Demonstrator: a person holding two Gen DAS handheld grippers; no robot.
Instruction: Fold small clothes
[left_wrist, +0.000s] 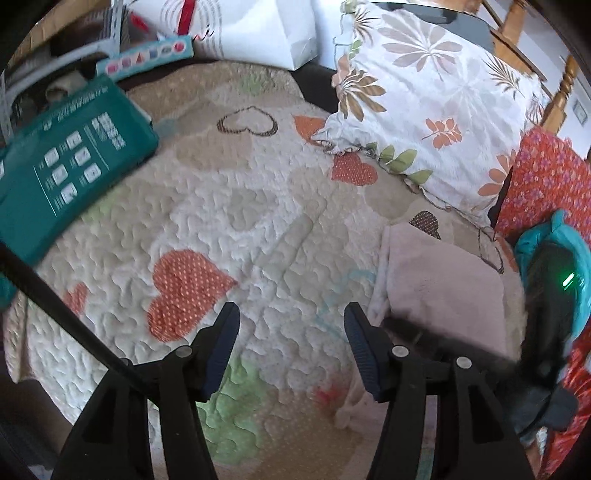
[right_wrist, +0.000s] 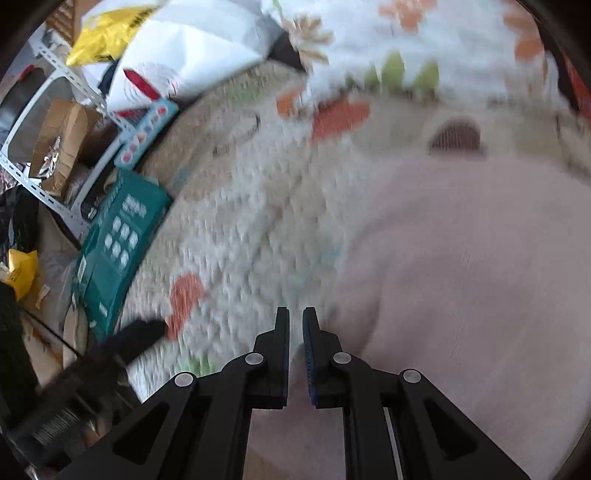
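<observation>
A small pale pink fleece garment (left_wrist: 439, 280) lies folded on the heart-patterned quilt (left_wrist: 229, 206), right of centre in the left wrist view. My left gripper (left_wrist: 291, 321) is open and empty above the quilt, just left of the garment. The right wrist view is motion-blurred. There the pink garment (right_wrist: 461, 258) fills the right half. My right gripper (right_wrist: 296, 325) hovers over the garment's left edge with its jaws nearly closed, a narrow gap between them and nothing visibly held. The right gripper's body shows blurred at the left wrist view's right edge (left_wrist: 546, 332).
A teal box (left_wrist: 70, 162) lies on the quilt's left side. A floral pillow (left_wrist: 436, 103) and red patterned cloth (left_wrist: 546, 184) lie at the back right. White bags (left_wrist: 258, 29) and a shelf with clutter (right_wrist: 55, 140) stand behind and left.
</observation>
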